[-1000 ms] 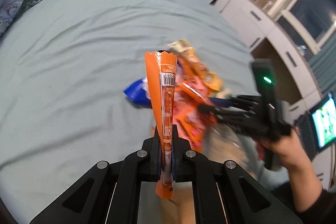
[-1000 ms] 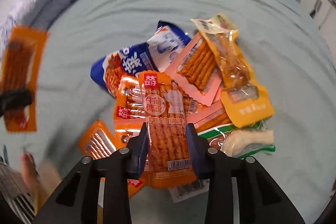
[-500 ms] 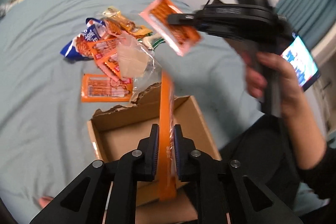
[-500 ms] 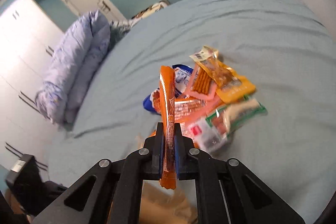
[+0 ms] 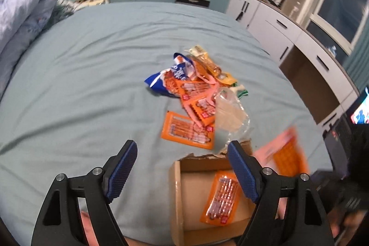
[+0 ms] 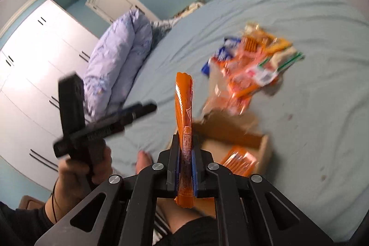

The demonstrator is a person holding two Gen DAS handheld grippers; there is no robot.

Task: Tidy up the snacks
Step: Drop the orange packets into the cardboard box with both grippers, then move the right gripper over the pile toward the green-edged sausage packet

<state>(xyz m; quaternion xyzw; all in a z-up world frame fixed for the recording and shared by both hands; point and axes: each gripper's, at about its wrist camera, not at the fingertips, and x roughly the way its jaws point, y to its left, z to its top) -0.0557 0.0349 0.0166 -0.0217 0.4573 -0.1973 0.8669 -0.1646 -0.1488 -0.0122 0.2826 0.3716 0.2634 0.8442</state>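
left gripper [image 5: 182, 168] held over the near edge of the bed [image 5: 92, 75]; its blue-padded fingers [image 5: 122, 167] spread wide, nothing between them; right gripper [image 6: 186, 171] clamped narrow on an orange snack packet [image 6: 184, 121], gripped near its lower end, packet standing edge-on and upright above the fingers; the same packet shows blurred in the left wrist view at the right, beside the cardboard box [image 5: 177, 200]; box is open-topped with a torn far edge, sitting at the near edge of the bed close to the person; one orange packet in the box [image 5: 221, 197] lies flat on its floor, tilted; in the right wrist view the box lies below and just beyond the held packet; snack pile [image 5: 196, 87] sits on the bed beyond the box, apart from it: a blue bag [image 5: 166, 82], several orange and pink packets, a yellow one, a clear wrapper [image 5: 230, 112] nearest the box; one flat orange packet [image 5: 188, 130] lies just at the near side of the pile, between pile and box; folded lilac duvet [image 6: 115, 57] at the far left side of the bed; white cabinets [image 5: 288, 34] along the wall
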